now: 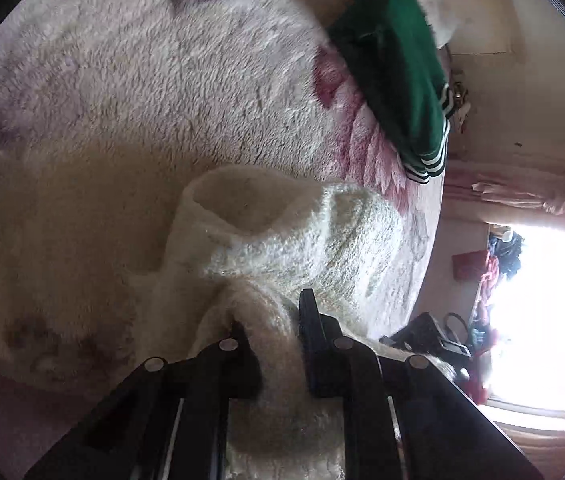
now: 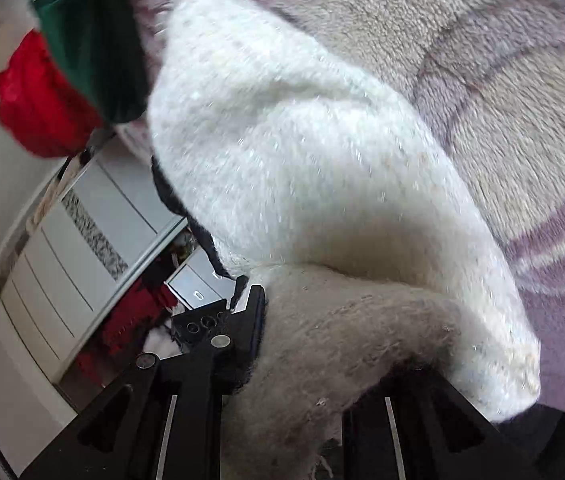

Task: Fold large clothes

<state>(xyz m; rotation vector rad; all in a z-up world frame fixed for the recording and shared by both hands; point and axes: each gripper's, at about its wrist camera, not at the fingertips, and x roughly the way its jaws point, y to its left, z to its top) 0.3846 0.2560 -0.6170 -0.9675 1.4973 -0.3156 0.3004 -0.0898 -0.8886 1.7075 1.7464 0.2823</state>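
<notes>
A fuzzy white sweater (image 1: 302, 240) lies on the plush blanket, its open roll collar (image 1: 234, 204) facing up in the left wrist view. My left gripper (image 1: 272, 320) is shut on a bunched fold of it near the collar. In the right wrist view the same sweater (image 2: 302, 140) rises in a big fold and drapes over my right gripper (image 2: 322, 320). A thick wad of knit sits between the jaws. Only the left finger (image 2: 256, 312) shows; the other is hidden under the fabric.
The bed's cream and purple blanket (image 1: 142, 80) (image 2: 502, 60) spreads under everything. A folded green garment with white stripes (image 1: 398, 76) (image 2: 90, 40) lies near the bed's edge, a red one (image 2: 38, 108) beside it. Past the edge stand a white cabinet (image 2: 82, 248), a bright window (image 1: 542, 312) and bags (image 1: 430, 332).
</notes>
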